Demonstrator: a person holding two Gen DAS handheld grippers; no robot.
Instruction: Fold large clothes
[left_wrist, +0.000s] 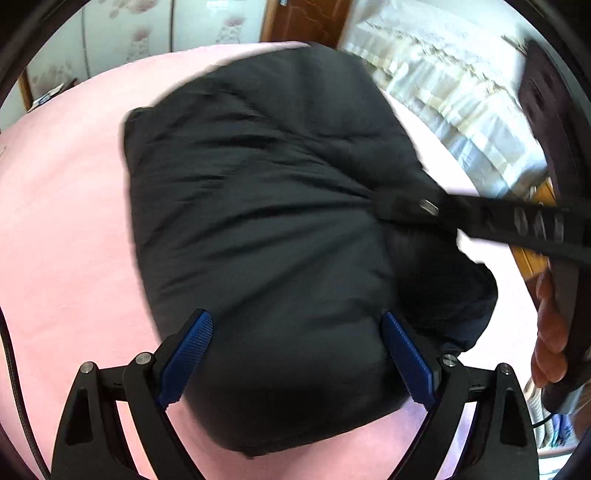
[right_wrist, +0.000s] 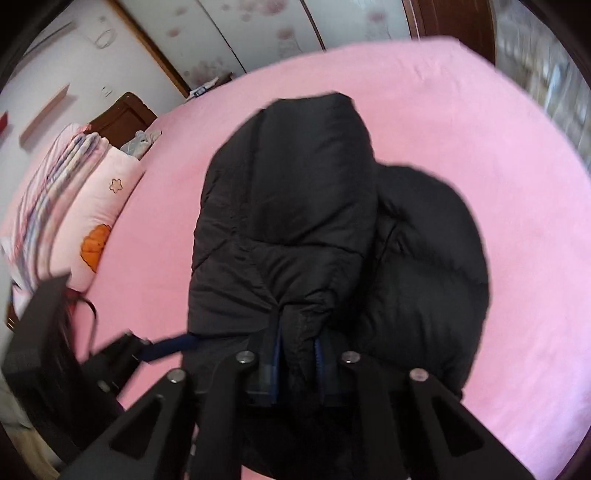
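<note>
Right gripper (right_wrist: 295, 354) tilts down, fingers pinching the black jacket (left_wrist: 266, 206); left gripper (left_wrist: 297, 350) spread wide, straddling its edge

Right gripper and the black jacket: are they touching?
Touching. The right wrist view shows the right gripper with its blue pads pinched on a fold of the black jacket.
</note>
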